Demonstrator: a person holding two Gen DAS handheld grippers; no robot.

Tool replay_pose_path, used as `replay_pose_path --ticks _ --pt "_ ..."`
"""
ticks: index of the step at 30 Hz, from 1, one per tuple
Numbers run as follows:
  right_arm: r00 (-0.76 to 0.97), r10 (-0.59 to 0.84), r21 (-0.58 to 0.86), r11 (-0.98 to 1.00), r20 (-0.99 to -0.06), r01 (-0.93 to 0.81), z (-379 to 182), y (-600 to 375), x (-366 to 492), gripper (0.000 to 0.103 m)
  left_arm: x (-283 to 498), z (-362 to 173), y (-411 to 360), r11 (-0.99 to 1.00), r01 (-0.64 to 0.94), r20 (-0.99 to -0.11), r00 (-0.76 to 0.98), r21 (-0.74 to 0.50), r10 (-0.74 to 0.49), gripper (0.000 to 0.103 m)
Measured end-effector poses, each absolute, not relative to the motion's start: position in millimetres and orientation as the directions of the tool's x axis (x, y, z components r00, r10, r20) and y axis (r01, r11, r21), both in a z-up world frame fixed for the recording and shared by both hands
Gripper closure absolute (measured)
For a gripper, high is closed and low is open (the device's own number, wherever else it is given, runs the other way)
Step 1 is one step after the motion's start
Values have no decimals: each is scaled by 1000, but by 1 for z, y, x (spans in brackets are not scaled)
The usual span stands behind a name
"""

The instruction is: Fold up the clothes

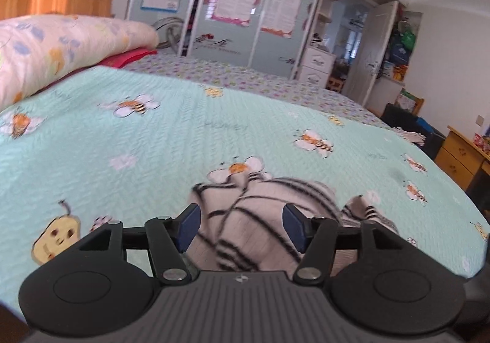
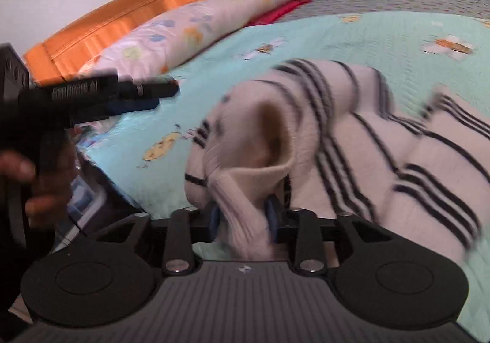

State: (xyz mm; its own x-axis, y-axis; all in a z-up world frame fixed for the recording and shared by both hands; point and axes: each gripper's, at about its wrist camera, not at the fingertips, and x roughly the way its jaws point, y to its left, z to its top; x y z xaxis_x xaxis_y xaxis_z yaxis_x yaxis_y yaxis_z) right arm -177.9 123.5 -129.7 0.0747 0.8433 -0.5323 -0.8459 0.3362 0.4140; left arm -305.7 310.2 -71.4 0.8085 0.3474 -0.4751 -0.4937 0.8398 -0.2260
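Note:
A cream knitted sweater with black stripes [image 2: 382, 134] lies bunched on the mint bee-print bedspread [image 2: 382, 36]. My right gripper [image 2: 245, 217] is shut on a fold of the sweater and holds it raised. In the left wrist view my left gripper [image 1: 242, 226] is open, its blue pads wide apart above the sweater [image 1: 254, 220], holding nothing. The left gripper also shows in the right wrist view [image 2: 141, 95] at the left, above the bedspread, with the hand that holds it.
A rolled floral quilt [image 1: 61, 46] lies along the wooden headboard [image 1: 55, 0]. A red cloth [image 1: 128, 58] pokes out under it. Wardrobes with posters [image 1: 239, 6] stand past the bed. A wooden desk [image 1: 462, 156] stands at the right.

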Motion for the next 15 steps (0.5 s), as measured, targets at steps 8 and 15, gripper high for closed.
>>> replay_pose_path --ticks 8,15 --pt "249 778 563 600 -577 -568 -160 102 -87 16 -278 -93 286 866 -427 -529 813 -258 243 39" --pt "359 671 630 738 -649 -240 -188 86 -6 66 -290 -99 279 856 -465 -576 773 -227 267 37"
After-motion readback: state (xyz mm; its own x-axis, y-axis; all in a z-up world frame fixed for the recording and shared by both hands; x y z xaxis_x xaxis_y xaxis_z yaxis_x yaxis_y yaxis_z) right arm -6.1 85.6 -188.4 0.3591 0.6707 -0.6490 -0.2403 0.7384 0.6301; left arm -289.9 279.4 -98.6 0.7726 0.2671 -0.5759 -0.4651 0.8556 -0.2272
